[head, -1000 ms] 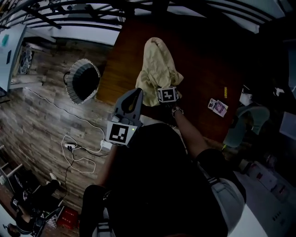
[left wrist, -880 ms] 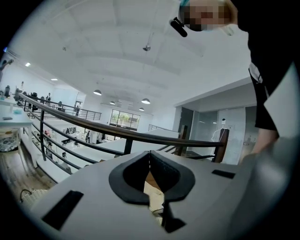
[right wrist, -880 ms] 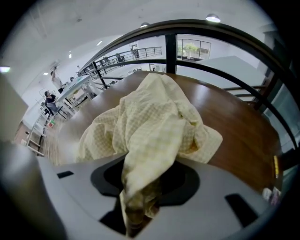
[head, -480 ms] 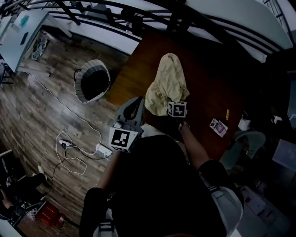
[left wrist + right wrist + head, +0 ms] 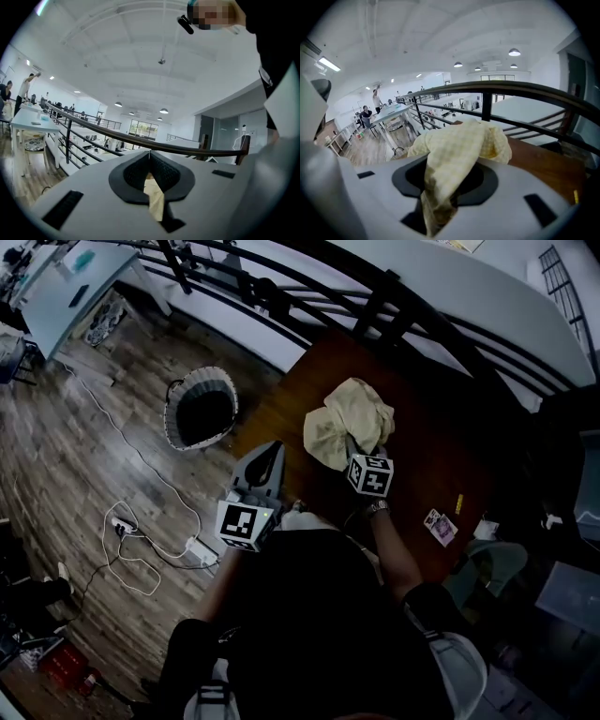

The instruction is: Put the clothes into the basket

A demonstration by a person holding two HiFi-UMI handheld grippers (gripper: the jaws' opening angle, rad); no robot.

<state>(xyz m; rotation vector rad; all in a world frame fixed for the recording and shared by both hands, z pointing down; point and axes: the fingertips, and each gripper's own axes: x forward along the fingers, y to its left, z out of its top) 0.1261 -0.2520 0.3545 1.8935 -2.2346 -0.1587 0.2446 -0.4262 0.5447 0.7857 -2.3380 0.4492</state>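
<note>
Clothes amount to one pale yellow garment (image 5: 349, 420), soft, crumpled and bunched into a loose heap over the near part of the dark brown wooden table (image 5: 441, 446). One fold of it is pinched in the right gripper (image 5: 352, 448), whose jaws have just been closing with the cloth between them. The right gripper view adds what the head view cannot: a faint check weave in the fabric (image 5: 454, 154), and a twisted tail of it running down through the black ribbed pads. Whether the heap touches the tabletop, neither view settles. The basket (image 5: 206, 374), oval with a pale woven wall and a dark inside, stands on the grey plank floor (image 5: 94, 465), well apart from the table. Only the head view shows it. The left gripper (image 5: 275, 448) hangs near the table's edge. Its own view shows the tips (image 5: 149, 157) pressed together, with a pale strip I cannot identify in the slit behind them, and a dark curved railing (image 5: 140, 140) beyond.
</note>
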